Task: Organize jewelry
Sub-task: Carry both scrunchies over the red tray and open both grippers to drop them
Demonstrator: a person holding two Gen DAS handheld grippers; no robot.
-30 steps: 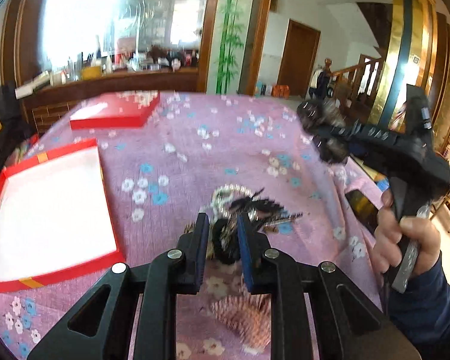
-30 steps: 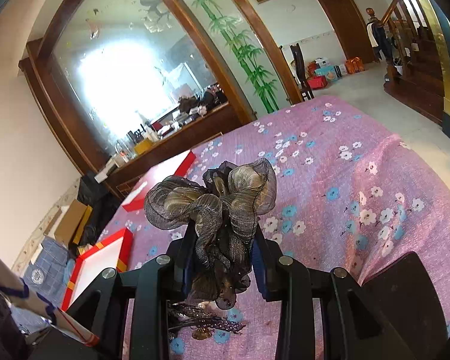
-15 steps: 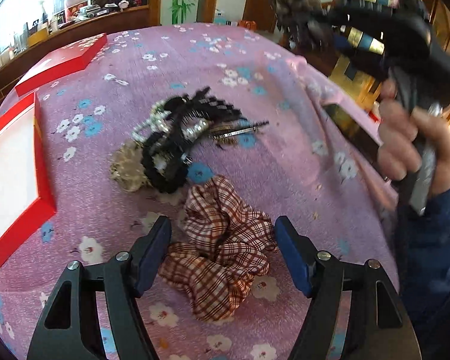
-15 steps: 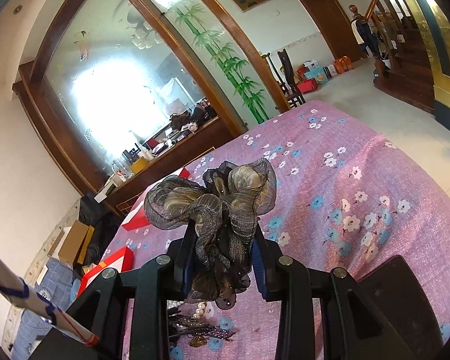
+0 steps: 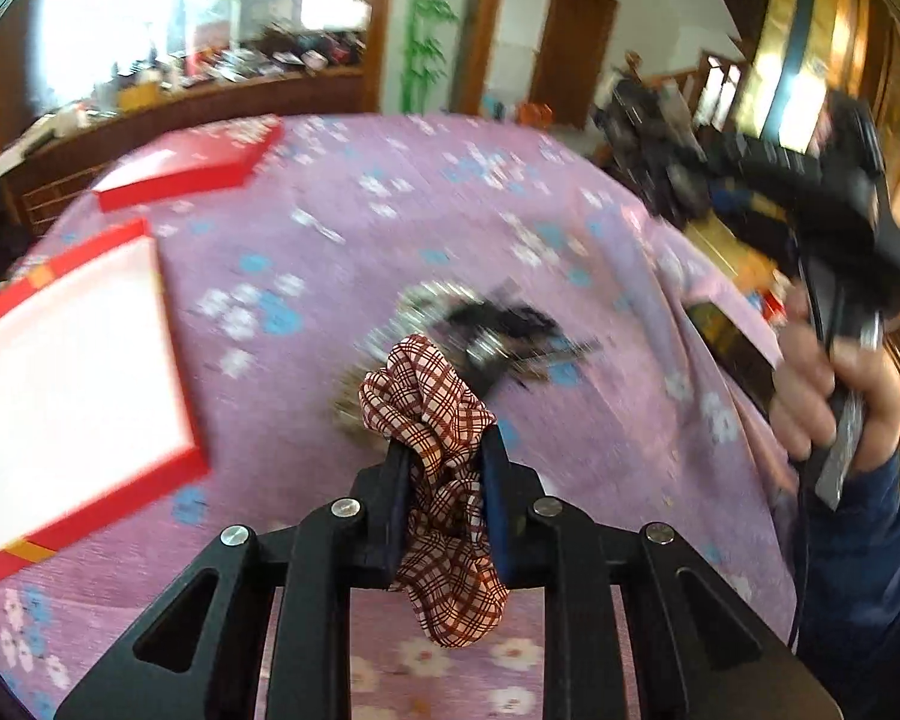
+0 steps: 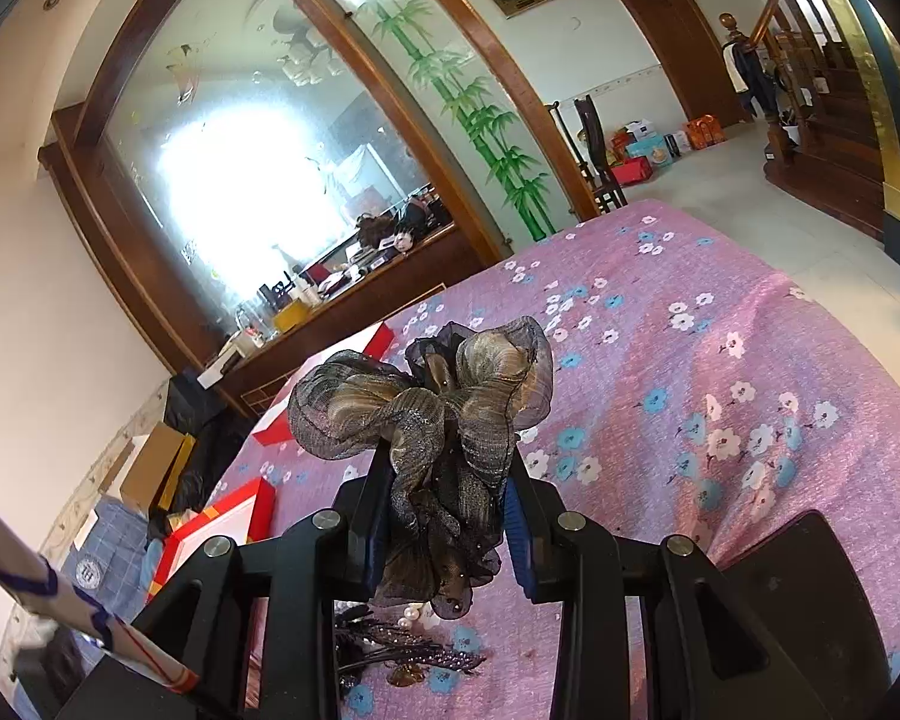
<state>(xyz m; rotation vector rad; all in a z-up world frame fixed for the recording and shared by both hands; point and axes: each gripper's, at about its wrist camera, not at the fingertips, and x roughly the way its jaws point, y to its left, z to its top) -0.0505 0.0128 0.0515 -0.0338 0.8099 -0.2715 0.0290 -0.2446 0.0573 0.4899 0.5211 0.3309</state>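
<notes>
A red-and-white plaid scrunchie [image 5: 426, 396] is pinched between the pads of my left gripper [image 5: 444, 456], whose jaws are closing, and it hangs just above the purple floral cloth [image 5: 390, 222]. Behind it lies a pile of hair clips and beaded pieces [image 5: 486, 330]. My right gripper [image 6: 447, 480] is shut on a brown gauzy bow [image 6: 426, 402], held up over the same pile [image 6: 402, 648]. From the left wrist view that gripper [image 5: 648, 138] is at the upper right, in a person's hand [image 5: 834, 396].
An open red box with a white inside [image 5: 60, 372] lies at the left, its red lid [image 5: 192, 162] farther back. A dark phone-like slab [image 5: 726, 342] rests near the table's right edge. A wooden sideboard [image 6: 354, 300] with clutter stands beyond the table.
The left gripper opened wide around the plaid scrunchie, then shut on it and lifted it off the cloth. The right gripper stayed put, still holding the bow.
</notes>
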